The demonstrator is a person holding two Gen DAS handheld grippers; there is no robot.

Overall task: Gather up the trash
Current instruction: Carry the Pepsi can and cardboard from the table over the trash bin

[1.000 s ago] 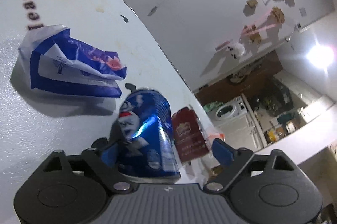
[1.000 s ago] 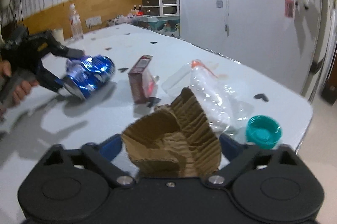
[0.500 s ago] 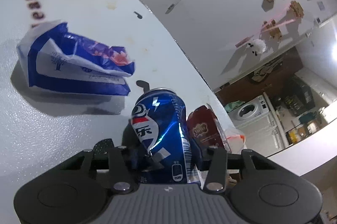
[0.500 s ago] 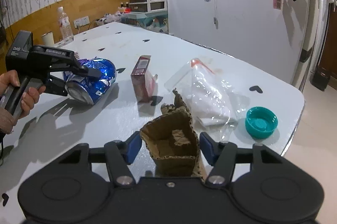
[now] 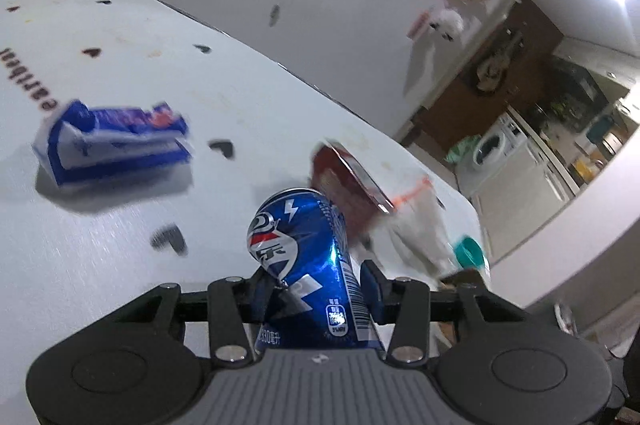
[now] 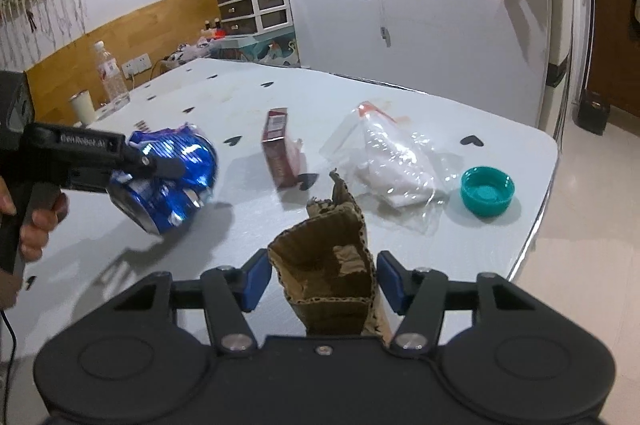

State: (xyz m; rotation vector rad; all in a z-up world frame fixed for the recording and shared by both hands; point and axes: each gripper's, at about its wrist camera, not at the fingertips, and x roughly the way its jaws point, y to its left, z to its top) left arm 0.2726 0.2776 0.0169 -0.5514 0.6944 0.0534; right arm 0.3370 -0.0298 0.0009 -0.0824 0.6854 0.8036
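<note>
My left gripper is shut on a dented blue soda can and holds it above the white table. The can also shows in the right wrist view, off the table. My right gripper is shut on a torn piece of brown cardboard, held above the table. A blue and white wrapper, a red carton, a clear plastic bag and a teal cap lie on the table.
A water bottle and a white cup stand at the table's far left edge. The table's rounded corner is at the right, with floor beyond. A drawer unit stands behind the table.
My left gripper has closed on the can and lifted it off the table. My right gripper has closed on the cardboard and lifted it slightly.
</note>
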